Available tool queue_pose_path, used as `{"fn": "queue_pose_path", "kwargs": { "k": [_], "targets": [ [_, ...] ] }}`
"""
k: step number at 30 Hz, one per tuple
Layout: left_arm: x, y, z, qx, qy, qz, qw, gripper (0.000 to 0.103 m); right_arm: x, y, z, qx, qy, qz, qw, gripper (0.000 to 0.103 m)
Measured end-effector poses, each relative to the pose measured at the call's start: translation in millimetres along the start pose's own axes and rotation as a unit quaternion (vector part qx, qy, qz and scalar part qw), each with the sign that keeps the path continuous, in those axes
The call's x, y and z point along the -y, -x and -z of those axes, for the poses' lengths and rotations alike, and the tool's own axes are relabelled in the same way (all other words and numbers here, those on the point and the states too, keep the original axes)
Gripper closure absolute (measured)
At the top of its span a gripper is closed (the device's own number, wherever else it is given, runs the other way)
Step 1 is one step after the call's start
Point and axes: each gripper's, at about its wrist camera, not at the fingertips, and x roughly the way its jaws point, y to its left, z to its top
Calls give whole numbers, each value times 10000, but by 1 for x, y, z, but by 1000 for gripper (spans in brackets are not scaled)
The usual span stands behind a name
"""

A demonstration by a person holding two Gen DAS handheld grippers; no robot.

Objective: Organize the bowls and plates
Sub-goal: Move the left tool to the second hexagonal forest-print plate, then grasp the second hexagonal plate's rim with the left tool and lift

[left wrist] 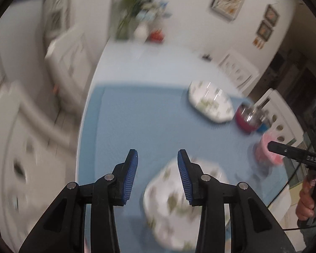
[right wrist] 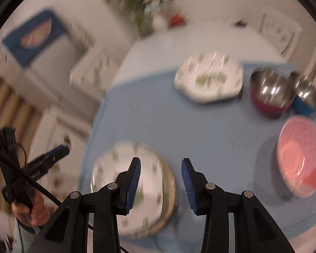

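Both the left gripper [left wrist: 157, 154] and right gripper [right wrist: 161, 162] hung with jaws parted and empty over a patterned plate [right wrist: 115, 175] on the blue worktop [right wrist: 200, 137], near an empty pink bowl [right wrist: 299, 156].

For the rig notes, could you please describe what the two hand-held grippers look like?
Each hand-held gripper, left and right, has black plastic linkage arms with round silver pivot pins and two fingers faced with ribbed blue pads. Seen side-on, the right one's black body carries small white lettering, too blurred to read. A thin black cable trails from the left one's handle.
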Motion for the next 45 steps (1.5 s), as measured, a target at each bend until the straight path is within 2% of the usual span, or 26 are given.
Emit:
{"fn": "queue_pose_path", "kwargs": {
  "k": [2, 5, 6, 9, 17, 21, 26, 32, 38, 41, 43, 45],
  "targets": [
    [14, -5, -30, 186, -183, 182, 9995, 65, 5, 9, -21, 350, -168, 159, 9991, 57],
    [33, -25, -65, 245, -405, 454, 9978, 61, 12, 7, -45, 536, -312, 375, 9974, 52],
    [40, -35, -73, 208, -449, 532, 9974, 56, 15, 5, -49, 550, -388, 444, 9967, 52],
    [58, -73, -92, 20, -452, 678, 9967, 48, 32, -15, -58, 429, -739, 660, 9942, 52],
    [78, -192, -118, -915, -279, 950, 9909, 48, 91, -94, -67, -191, -1510, 946, 9838, 52],
    [80, -245, -124, -1341, -242, 1118, 9843, 48, 119, -122, -76, -288, -1929, 952, 9762, 52],
    [87, -299, -130, -1625, -362, 1204, 9787, 50, 136, -142, -87, -227, -2034, 1036, 9733, 52],
    [91, -339, -136, -1784, -423, 1333, 9740, 53, 144, -163, -94, -179, -2231, 1019, 9693, 52],
    [92, -354, -141, -1718, -533, 1510, 9720, 53, 146, -167, -105, 122, -2221, 1097, 9688, 52],
    [92, -363, -145, -1718, -506, 1643, 9700, 53, 149, -172, -109, 163, -2255, 1054, 9684, 55],
    [94, -365, -144, -1715, -550, 1755, 9679, 68, 149, -176, -112, 215, -2199, 1068, 9694, 61],
    [99, -362, -143, -1593, -785, 1644, 9703, 74, 147, -176, -113, 227, -2066, 1148, 9714, 63]
  ]
}}
